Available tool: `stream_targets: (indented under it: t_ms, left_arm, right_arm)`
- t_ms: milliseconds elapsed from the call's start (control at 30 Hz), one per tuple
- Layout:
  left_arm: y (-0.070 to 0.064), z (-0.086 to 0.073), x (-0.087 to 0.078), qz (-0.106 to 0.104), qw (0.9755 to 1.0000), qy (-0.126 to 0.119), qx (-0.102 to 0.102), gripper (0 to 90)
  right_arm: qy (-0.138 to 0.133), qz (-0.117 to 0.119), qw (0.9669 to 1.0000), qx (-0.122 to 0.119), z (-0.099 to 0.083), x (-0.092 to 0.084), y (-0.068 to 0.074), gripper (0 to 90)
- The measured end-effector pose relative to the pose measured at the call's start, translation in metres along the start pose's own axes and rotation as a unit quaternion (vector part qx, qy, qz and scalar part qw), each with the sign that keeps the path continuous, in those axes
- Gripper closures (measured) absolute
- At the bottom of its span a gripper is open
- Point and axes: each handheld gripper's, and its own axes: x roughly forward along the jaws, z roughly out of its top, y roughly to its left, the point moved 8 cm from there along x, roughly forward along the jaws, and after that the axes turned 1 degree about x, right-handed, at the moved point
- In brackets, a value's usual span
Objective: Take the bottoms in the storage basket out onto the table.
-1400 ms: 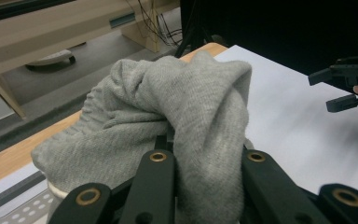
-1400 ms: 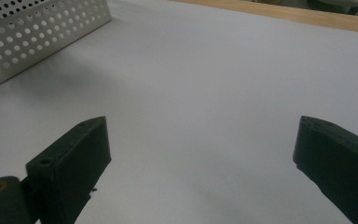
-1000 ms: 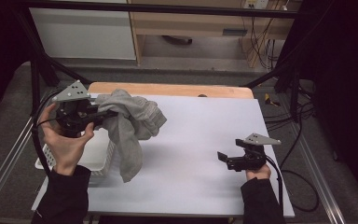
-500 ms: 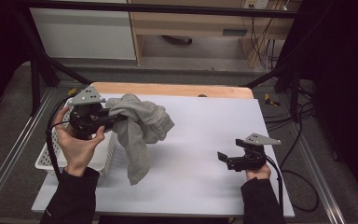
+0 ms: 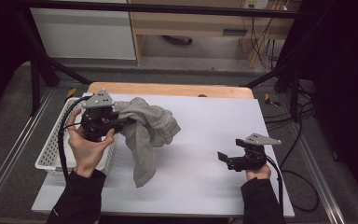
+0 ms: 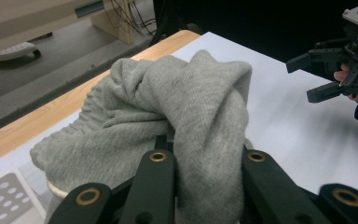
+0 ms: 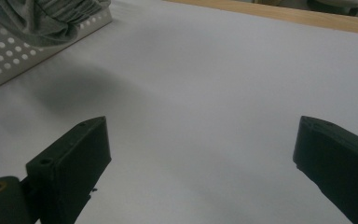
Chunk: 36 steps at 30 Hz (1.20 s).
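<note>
Carrying grey garment (image 5: 147,130) rightward off white basket (image 5: 51,149) since earlier | left gripper (image 5: 121,123) pinching cloth — right gripper (image 5: 223,158) idling, spread | next: lowering onto table (image 5: 214,121) — spreading flat.

The high view looks forward and down from above the person's side, taking in the whole white desk (image 5: 205,140). The left gripper view sits close behind a grey sweatshirt (image 6: 177,116), facing across the desk. The right gripper view skims low over it; both share the perforated white basket (image 7: 37,42).
</note>
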Motion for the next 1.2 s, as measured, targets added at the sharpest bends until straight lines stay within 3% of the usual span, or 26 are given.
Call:
stream_targets:
  t_ms: [1200]
  left_arm:
    - [-0.022,-0.016,0.049,-0.035,0.9989,0.03,0.005,80.4]
  right_arm:
    - [0.0,-0.001,1.0,-0.001,0.0,0.0,0.0,4.2]
